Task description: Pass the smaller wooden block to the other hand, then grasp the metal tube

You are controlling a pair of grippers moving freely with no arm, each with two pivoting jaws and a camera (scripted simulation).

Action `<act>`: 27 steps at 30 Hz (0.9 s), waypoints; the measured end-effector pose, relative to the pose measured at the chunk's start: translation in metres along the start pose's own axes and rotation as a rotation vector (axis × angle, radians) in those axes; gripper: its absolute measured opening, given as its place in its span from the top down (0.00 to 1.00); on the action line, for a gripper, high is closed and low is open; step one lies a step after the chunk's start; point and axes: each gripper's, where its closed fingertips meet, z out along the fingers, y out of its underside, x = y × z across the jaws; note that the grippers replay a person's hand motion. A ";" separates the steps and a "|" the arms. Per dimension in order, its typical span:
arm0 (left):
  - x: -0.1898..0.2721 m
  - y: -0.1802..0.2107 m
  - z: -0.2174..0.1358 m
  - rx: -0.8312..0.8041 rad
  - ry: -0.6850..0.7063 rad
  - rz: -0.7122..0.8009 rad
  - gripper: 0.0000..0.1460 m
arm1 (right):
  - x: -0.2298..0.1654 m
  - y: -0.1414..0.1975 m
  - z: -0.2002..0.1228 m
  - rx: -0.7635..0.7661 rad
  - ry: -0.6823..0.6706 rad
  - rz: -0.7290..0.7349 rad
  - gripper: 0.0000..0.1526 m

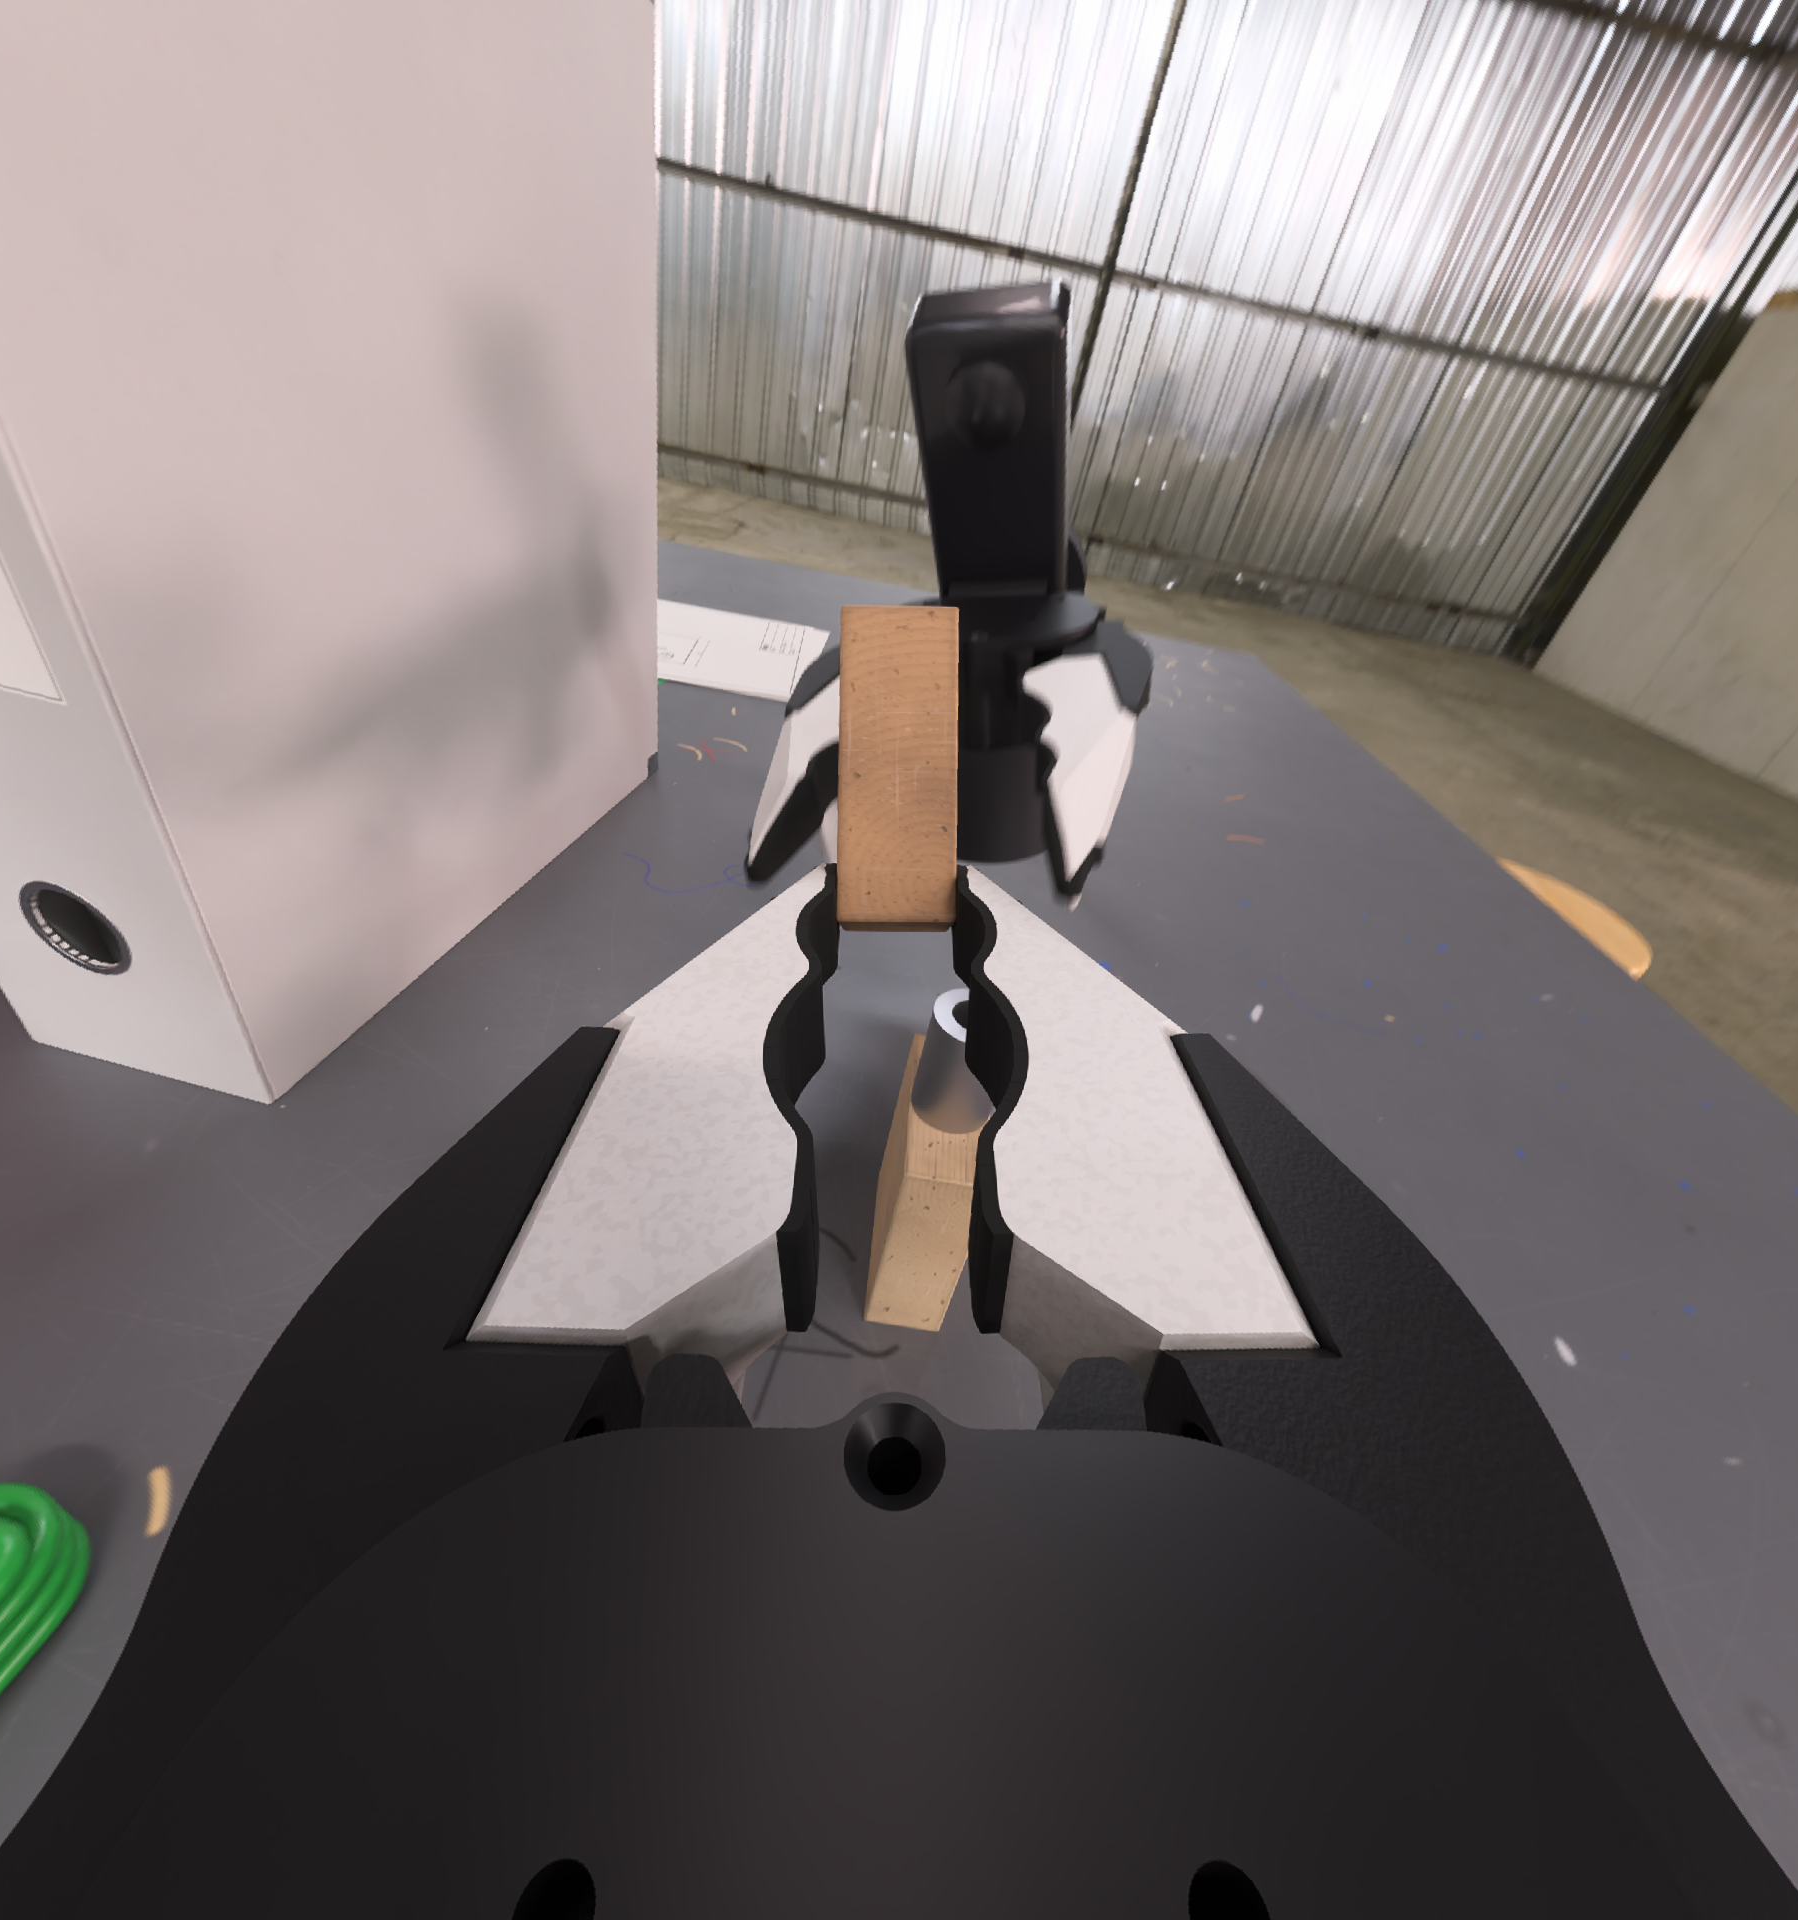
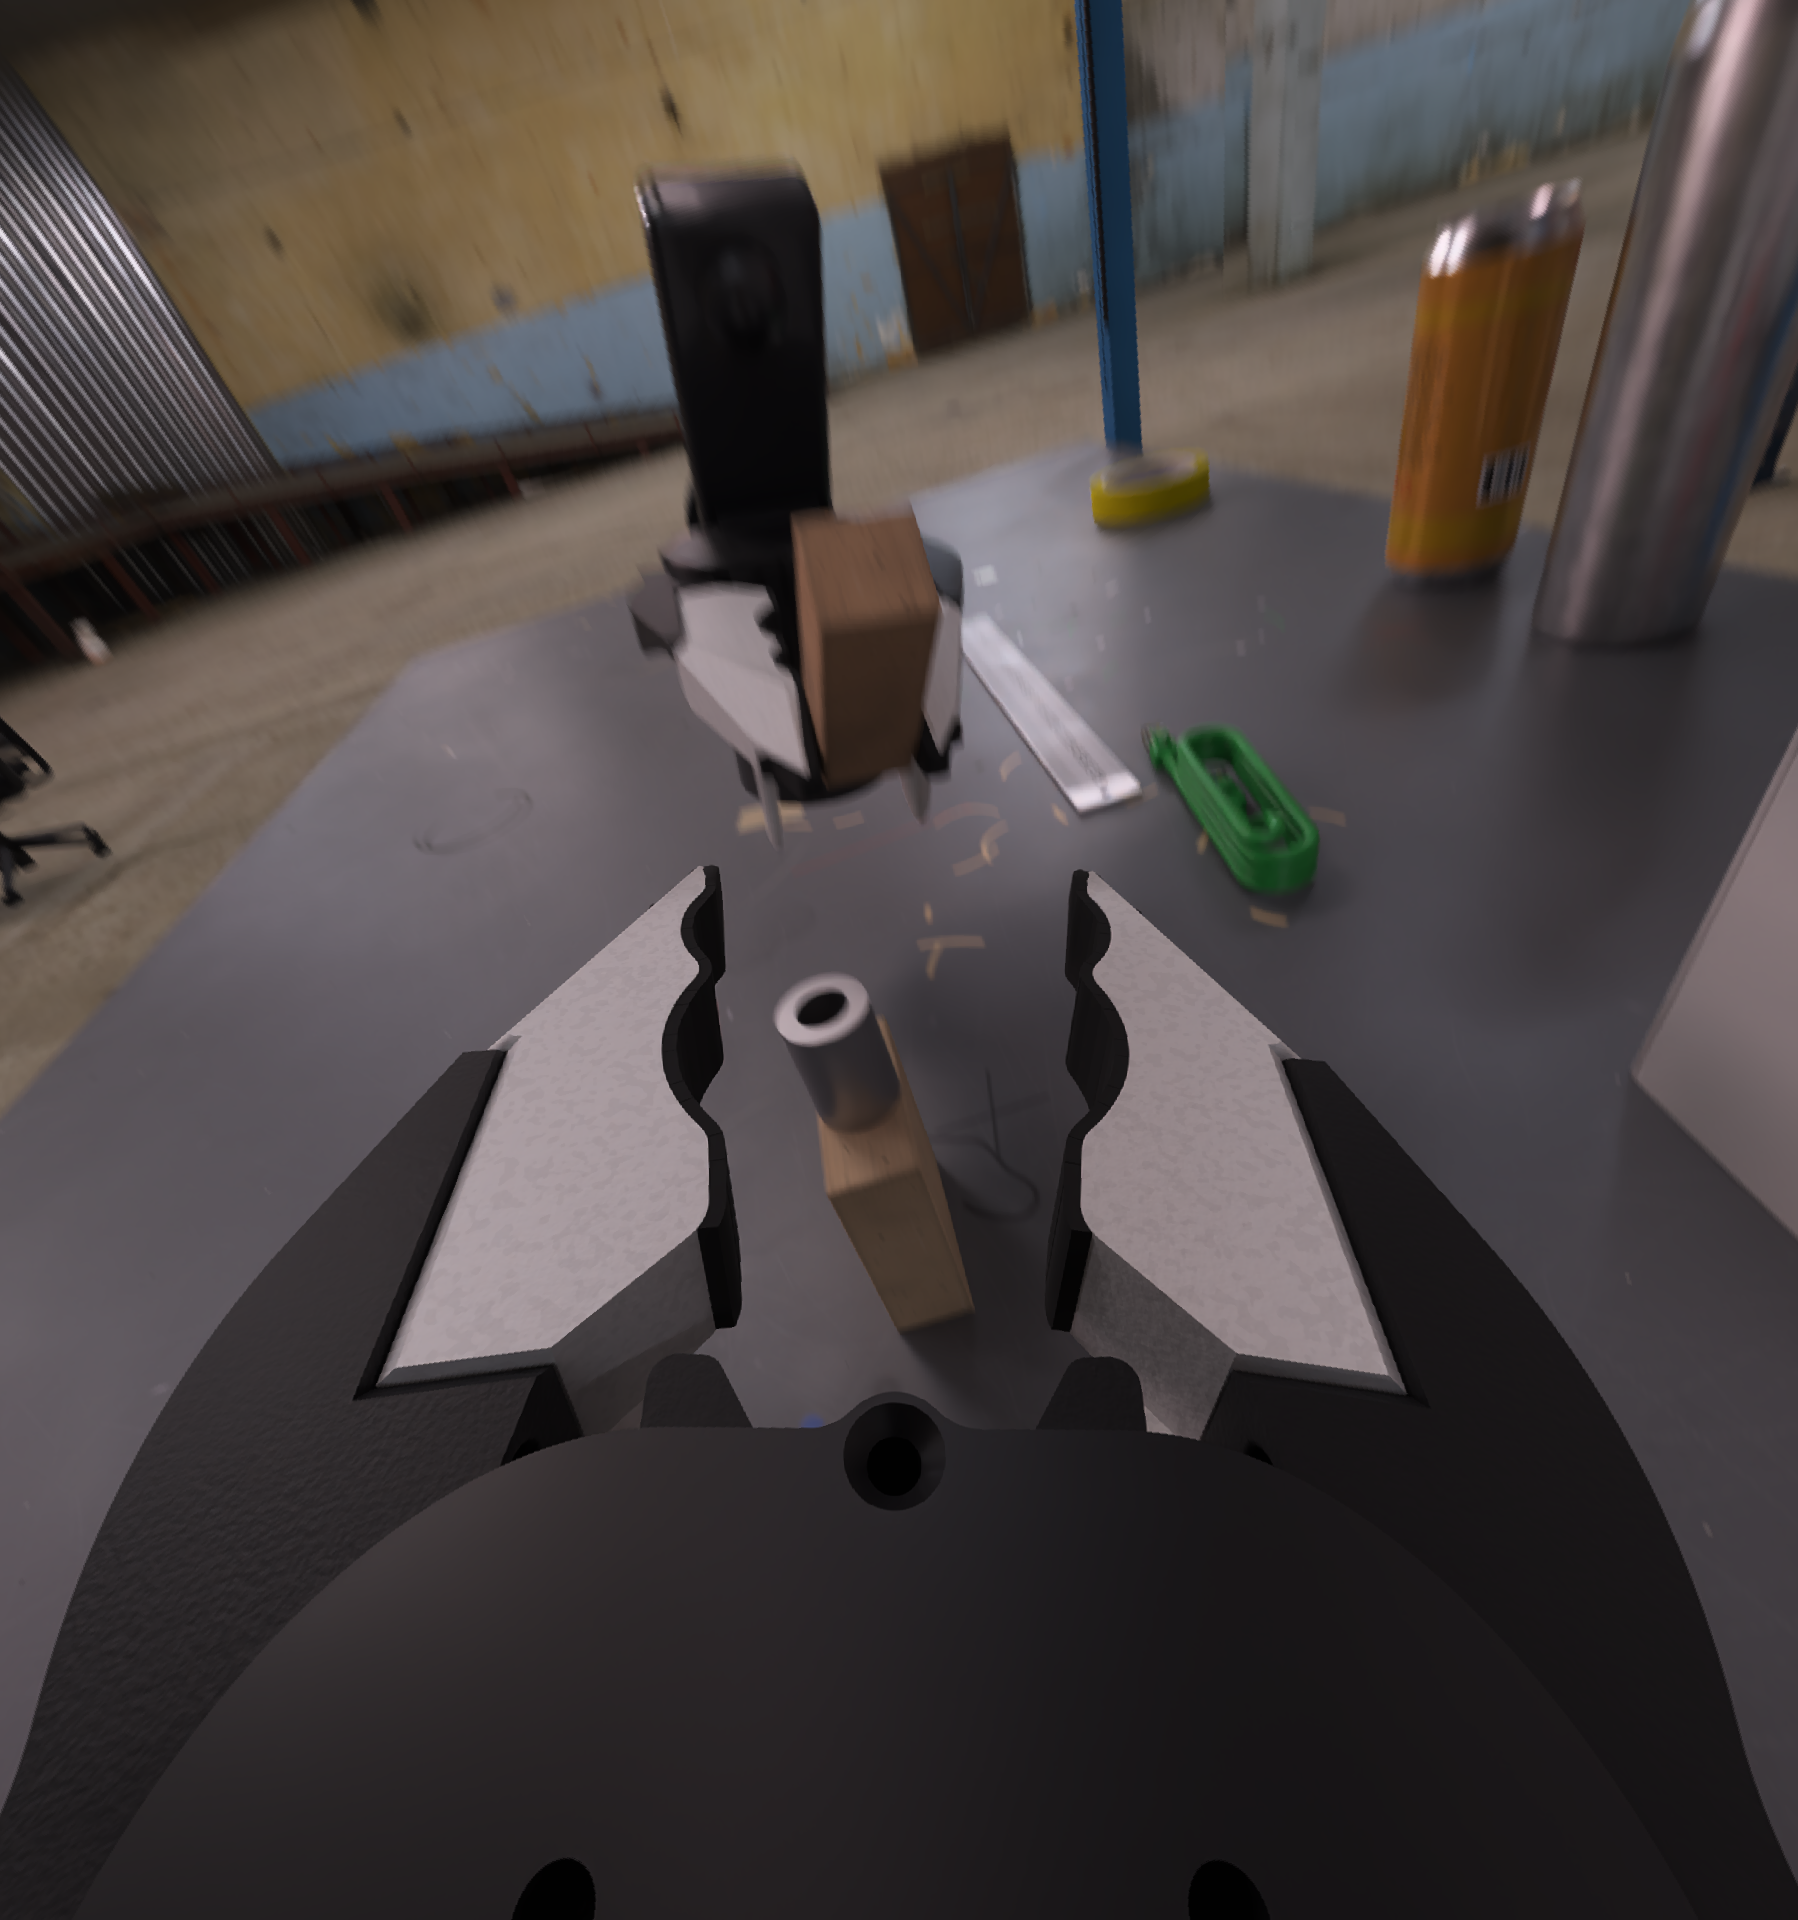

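Above the grey worktop [image 2: 459, 987]: left gripper [image 1: 895, 894], jaws clamped on the smaller wooden block [image 1: 895, 769]; right gripper [image 2: 895, 904], jaws spread wide, holding nothing; metal tube [image 2: 838, 1055] below.

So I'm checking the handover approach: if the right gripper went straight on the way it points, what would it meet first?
Probably the metal tube leaning on the wooden block on the table: both lie between the open right gripper's jaws. Depth is unclear; it could pass above them.
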 end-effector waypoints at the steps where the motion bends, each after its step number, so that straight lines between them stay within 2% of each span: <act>1: 0.001 0.002 0.001 -0.017 -0.004 0.021 0.86 | -0.005 -0.010 -0.003 0.053 -0.015 -0.006 0.56; 5: 0.009 0.004 0.005 -0.041 0.015 0.047 0.86 | -0.017 -0.034 -0.011 0.179 -0.023 -0.038 0.56; 11: 0.015 0.005 0.008 -0.056 0.026 0.054 0.86 | -0.024 -0.042 -0.005 0.204 -0.010 -0.045 0.61; 18: 0.018 0.006 0.012 -0.065 0.019 0.071 0.86 | -0.021 -0.033 0.005 0.151 0.024 -0.068 0.83; 27: 0.017 0.007 0.013 -0.070 -0.003 0.105 0.85 | -0.021 -0.032 0.003 0.175 0.018 -0.110 0.83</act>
